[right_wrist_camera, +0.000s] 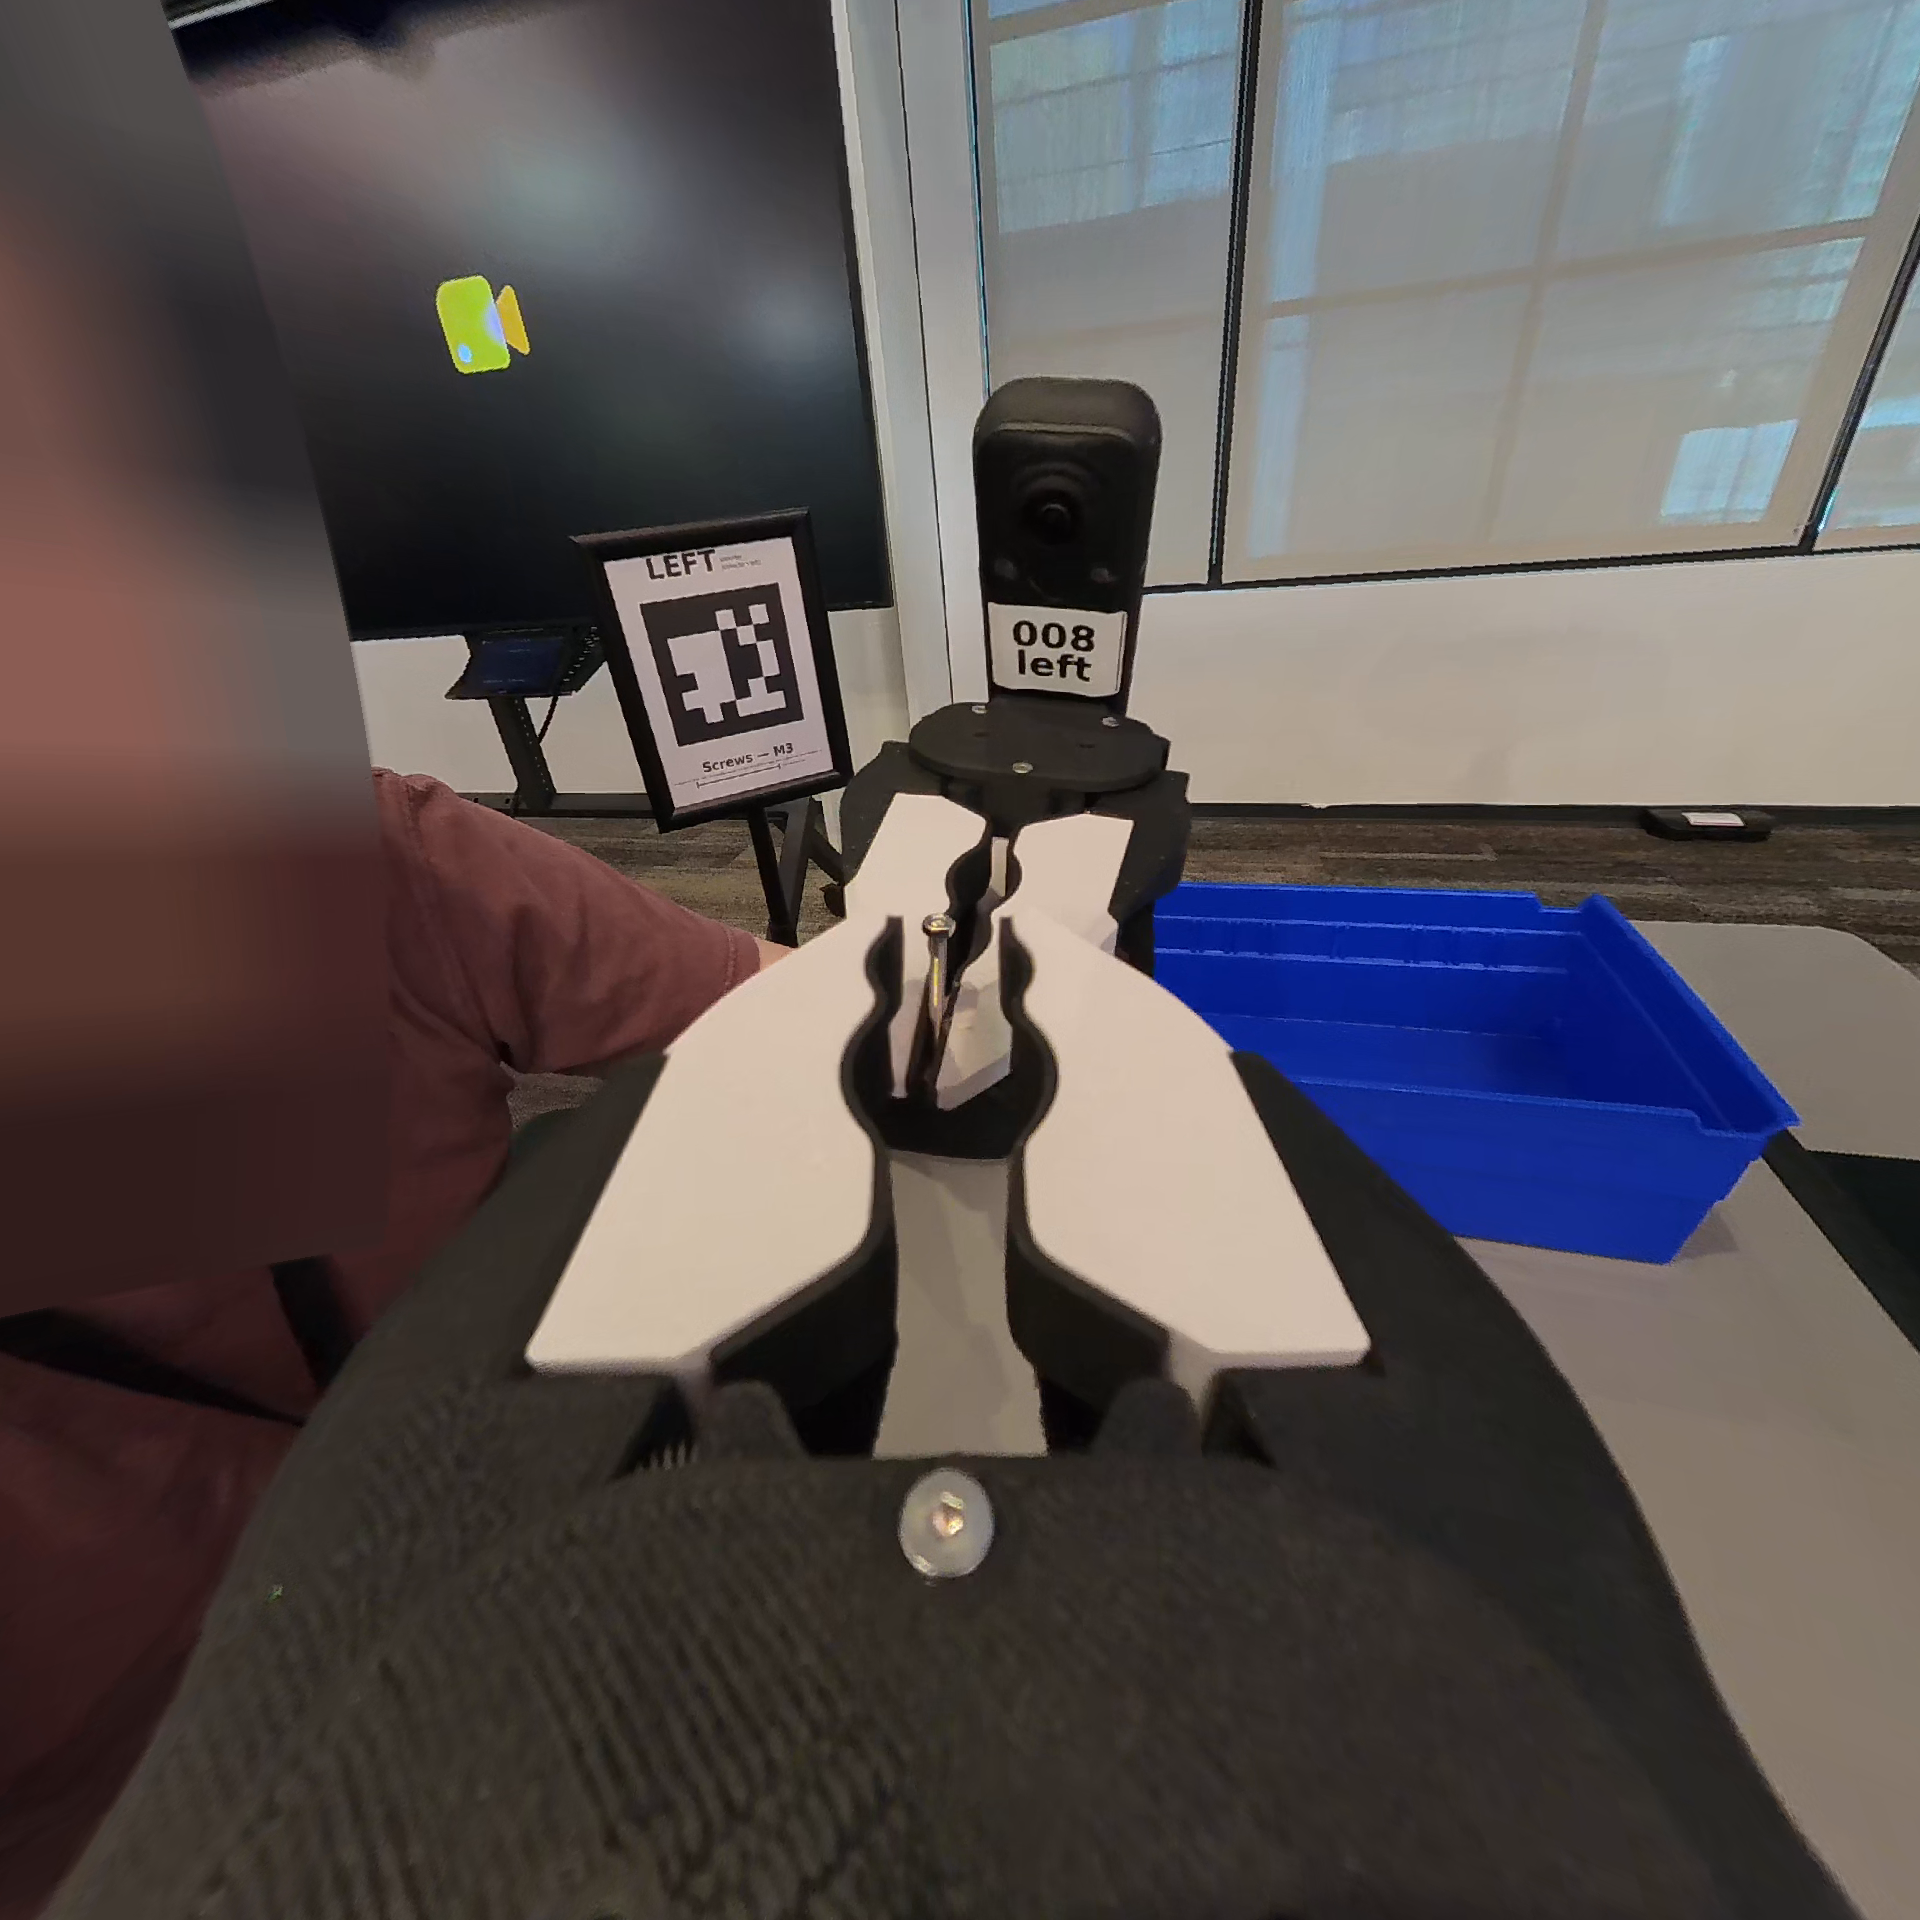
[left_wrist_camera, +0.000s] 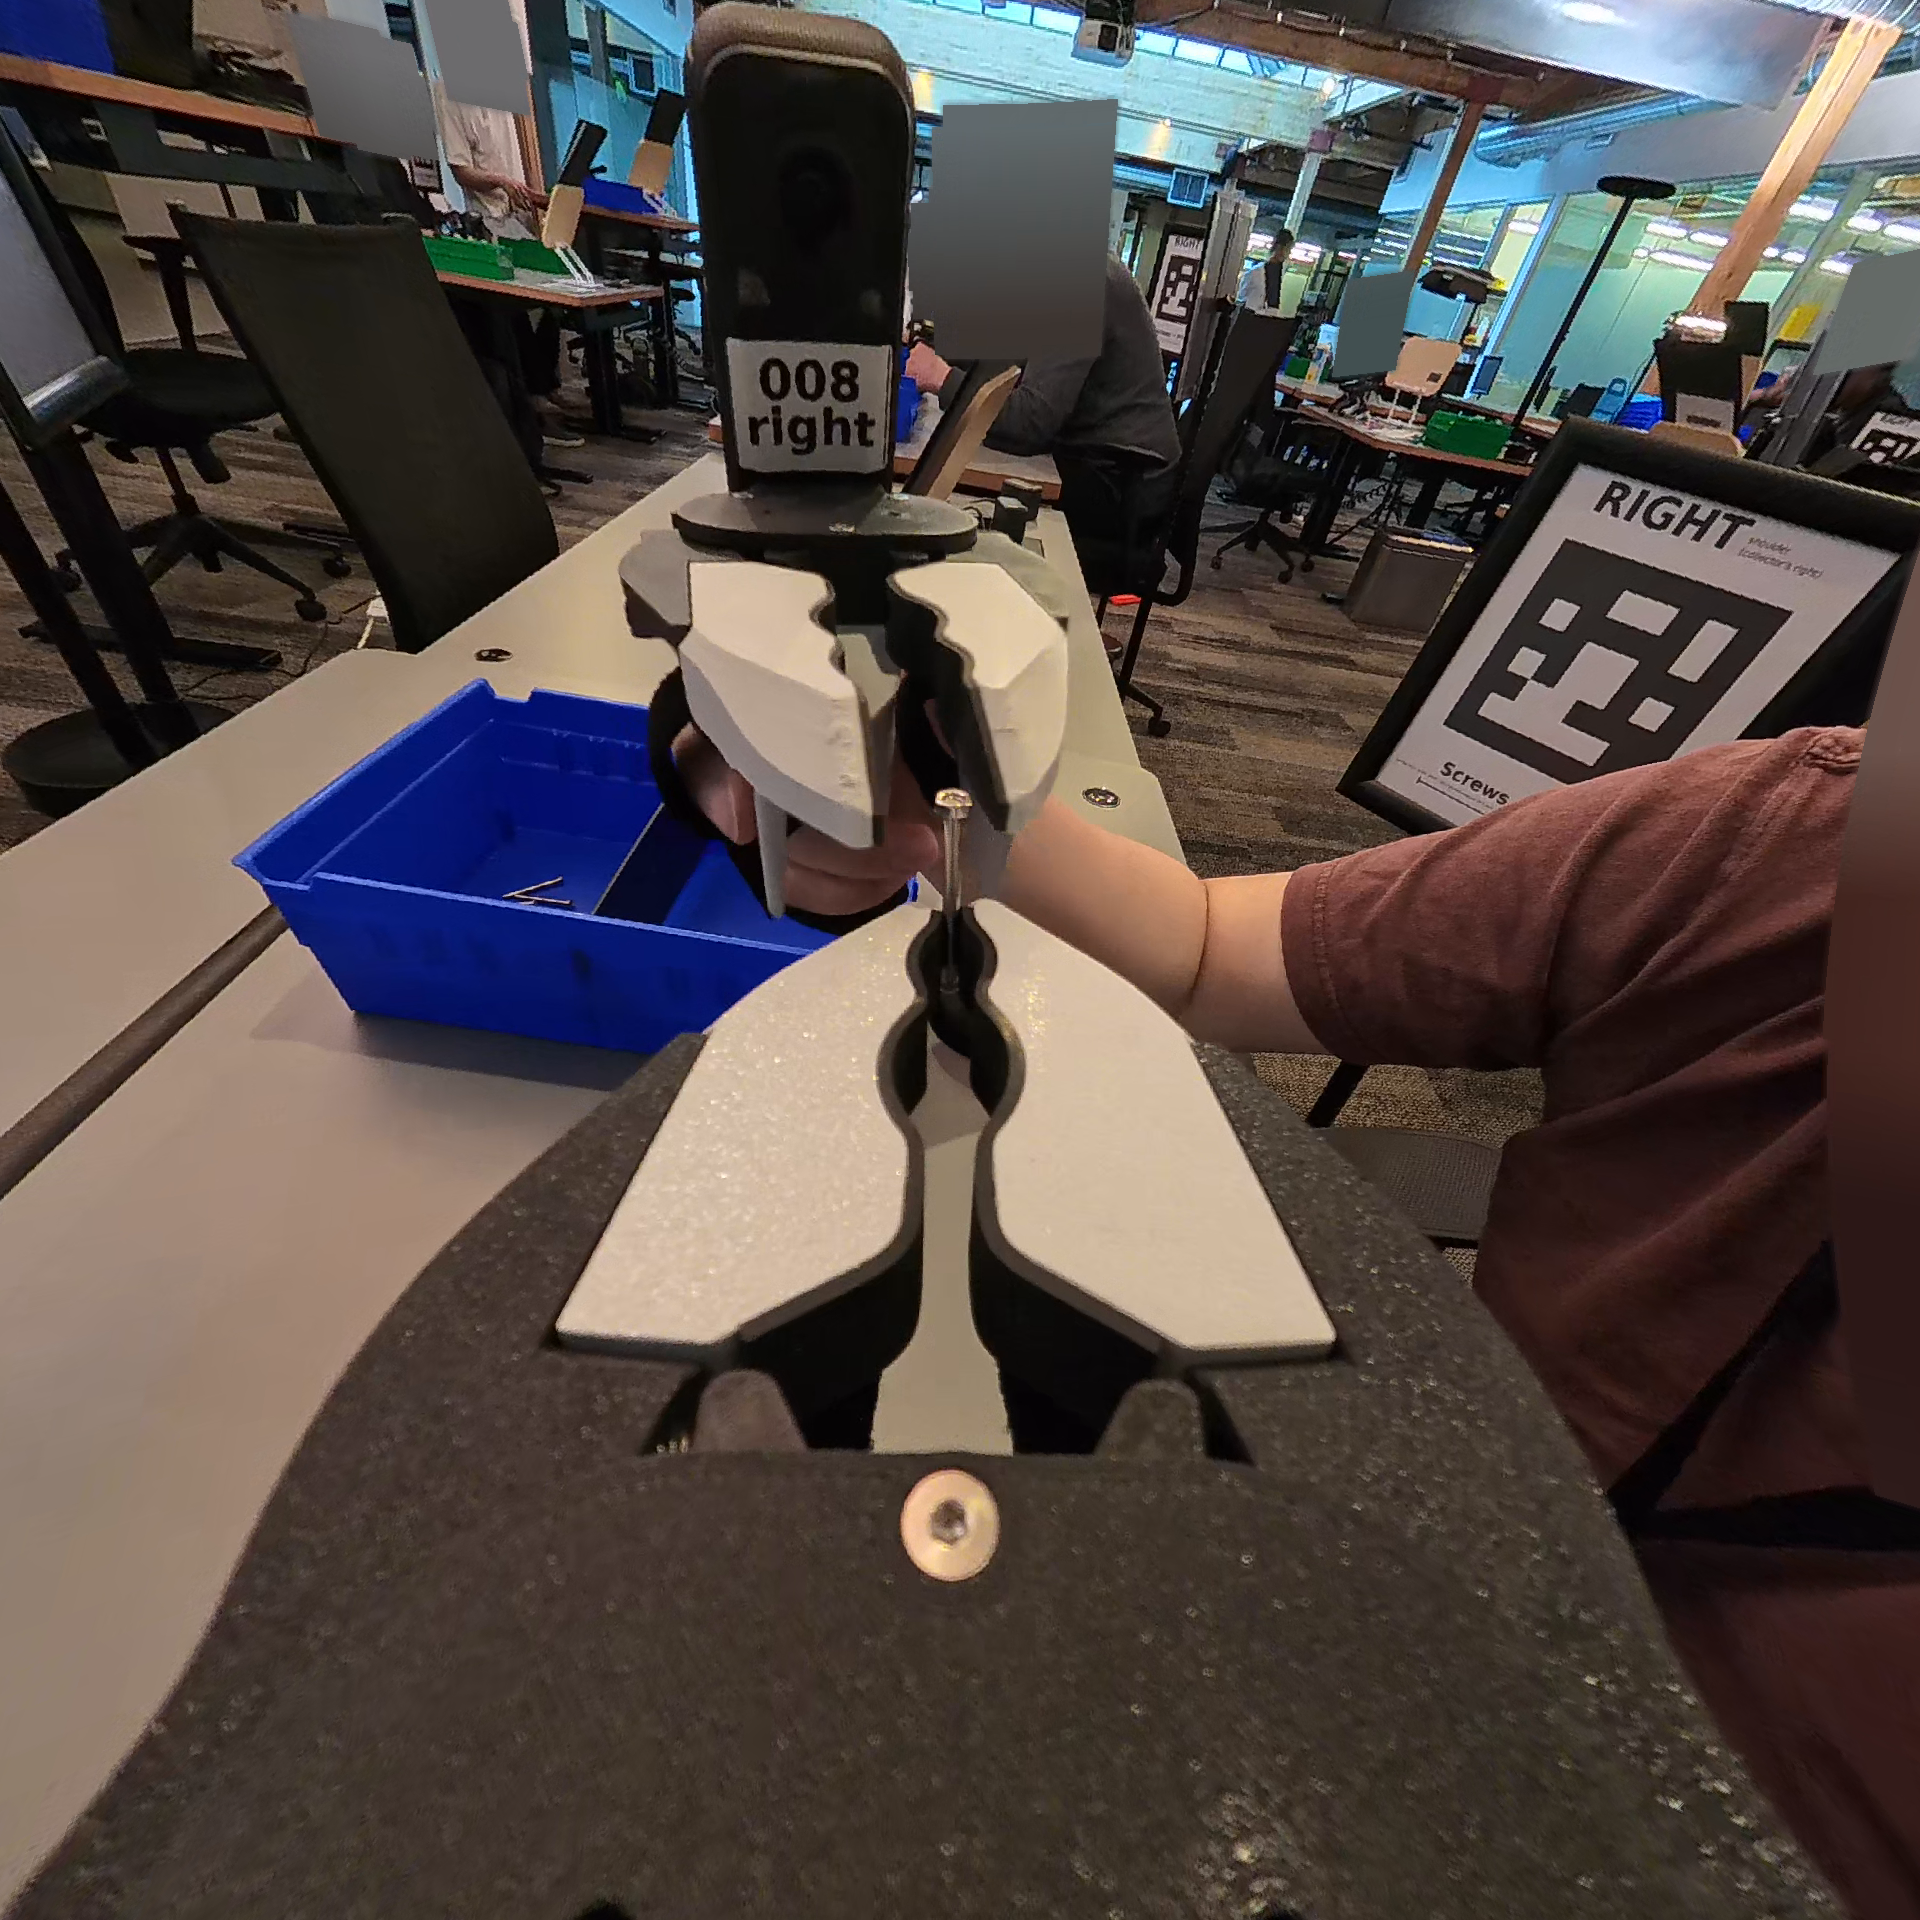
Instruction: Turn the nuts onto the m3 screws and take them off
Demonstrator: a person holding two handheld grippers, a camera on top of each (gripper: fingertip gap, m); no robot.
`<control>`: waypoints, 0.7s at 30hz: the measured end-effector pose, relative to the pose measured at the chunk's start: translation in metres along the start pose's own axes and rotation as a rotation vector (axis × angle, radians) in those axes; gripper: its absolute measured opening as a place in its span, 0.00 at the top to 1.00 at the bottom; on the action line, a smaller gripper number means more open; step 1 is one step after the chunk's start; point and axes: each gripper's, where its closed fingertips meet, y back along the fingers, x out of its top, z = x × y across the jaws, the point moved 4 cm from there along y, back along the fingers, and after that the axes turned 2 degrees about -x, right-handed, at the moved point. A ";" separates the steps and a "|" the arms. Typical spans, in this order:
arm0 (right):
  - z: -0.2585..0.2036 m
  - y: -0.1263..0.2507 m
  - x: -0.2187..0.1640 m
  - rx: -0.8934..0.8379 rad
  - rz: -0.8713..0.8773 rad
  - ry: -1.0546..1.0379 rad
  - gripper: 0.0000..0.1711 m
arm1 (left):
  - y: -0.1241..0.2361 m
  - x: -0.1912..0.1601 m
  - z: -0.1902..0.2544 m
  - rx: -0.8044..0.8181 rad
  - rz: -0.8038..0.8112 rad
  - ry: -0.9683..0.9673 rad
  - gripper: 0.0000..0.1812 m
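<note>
A long silver screw (left_wrist_camera: 952,862) stands upright, head up, its lower shaft pinched in my left gripper (left_wrist_camera: 952,920), which is shut on it. My right gripper (left_wrist_camera: 935,821) faces it from across. Its fingers stand apart on either side of the screw's head without closing on it. In the right wrist view the screw (right_wrist_camera: 933,977) rises in the gap of my right gripper (right_wrist_camera: 945,930), and the left gripper (right_wrist_camera: 951,1039) reaches in from behind. I see no nut.
A blue bin (left_wrist_camera: 416,935) sits on the grey table (left_wrist_camera: 156,1195) to the left, with loose screws (left_wrist_camera: 540,894) inside; it is also in the right wrist view (right_wrist_camera: 1455,1164). Framed marker signs (left_wrist_camera: 1621,644) (right_wrist_camera: 727,665) stand off the table. The person's forearm (left_wrist_camera: 1122,935) reaches in from the right. Only a small space, under 4 cm, lies between the two pairs of fingers.
</note>
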 end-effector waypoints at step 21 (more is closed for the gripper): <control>-0.003 0.002 -0.004 0.113 0.022 -0.028 0.97 | -0.003 -0.003 0.004 -0.055 -0.015 0.026 0.99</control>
